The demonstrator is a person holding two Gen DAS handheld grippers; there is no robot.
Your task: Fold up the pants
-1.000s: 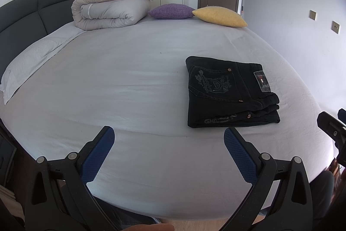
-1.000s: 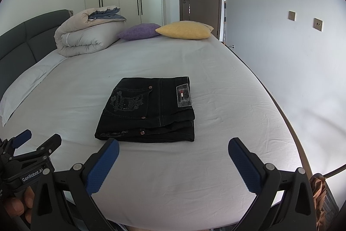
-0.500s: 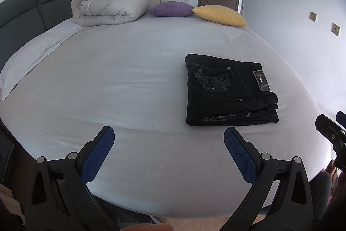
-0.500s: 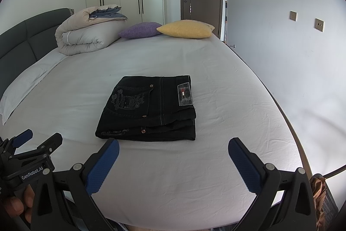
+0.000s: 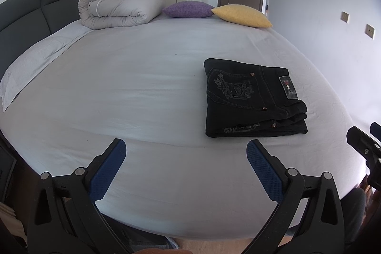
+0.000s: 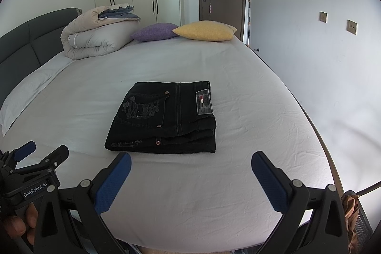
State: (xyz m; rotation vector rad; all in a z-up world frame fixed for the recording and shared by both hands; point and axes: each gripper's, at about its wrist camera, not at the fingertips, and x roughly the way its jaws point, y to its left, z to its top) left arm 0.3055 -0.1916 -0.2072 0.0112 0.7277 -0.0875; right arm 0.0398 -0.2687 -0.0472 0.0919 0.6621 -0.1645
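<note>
Black pants (image 5: 252, 99) (image 6: 164, 118) lie folded into a compact stack on the white bed sheet (image 5: 133, 87) (image 6: 250, 111), an embroidered back pocket and a label patch facing up. My left gripper (image 5: 185, 149) hovers open near the bed's front edge, left of and nearer than the pants, nothing between its blue pads. My right gripper (image 6: 190, 161) is open too, held just in front of the stack's near edge without touching it. In the right wrist view the left gripper (image 6: 40, 151) shows at the lower left, held by a hand (image 6: 19, 223).
A rolled beige duvet (image 5: 119, 6) (image 6: 95, 37), a purple cushion (image 5: 188, 8) (image 6: 154, 31) and a yellow cushion (image 5: 240, 16) (image 6: 204, 30) lie at the far end. A dark headboard (image 5: 28, 16) runs along the left, a wall (image 6: 321, 51) close on the right.
Both grippers have tilted slightly, so the pants sit a little lower in both views. The pants have not moved and both grippers stay open.
</note>
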